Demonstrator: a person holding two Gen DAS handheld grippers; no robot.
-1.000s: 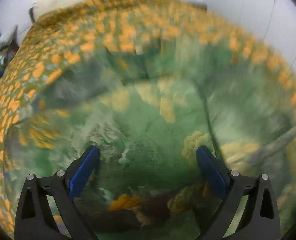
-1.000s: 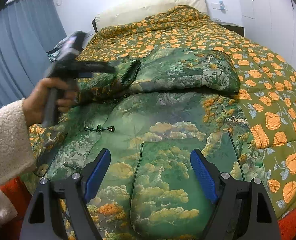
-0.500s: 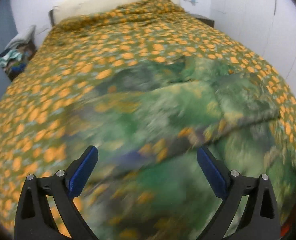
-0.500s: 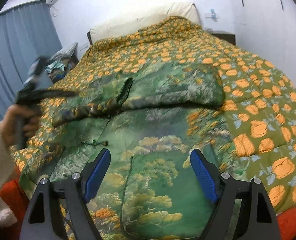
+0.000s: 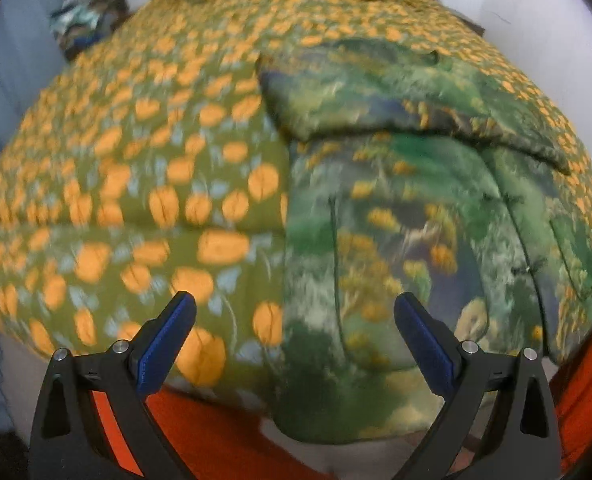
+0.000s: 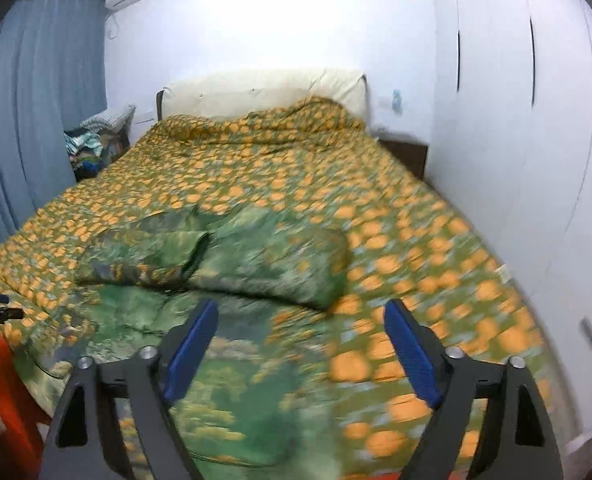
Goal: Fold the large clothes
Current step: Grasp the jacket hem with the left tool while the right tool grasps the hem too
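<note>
Green jacket (image 6: 232, 360) below parted fingers (image 6: 192, 344) (untouched)

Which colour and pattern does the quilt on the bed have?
The padded olive-green quilt has an orange flower print with pale leaves, clearest in the right wrist view.

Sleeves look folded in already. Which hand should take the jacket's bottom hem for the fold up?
Left, probably. The left gripper hangs open over the green jacket near its hem at the bed edge; the right gripper, jaws opening and empty, looks raised and aimed up the bedspread.
</note>
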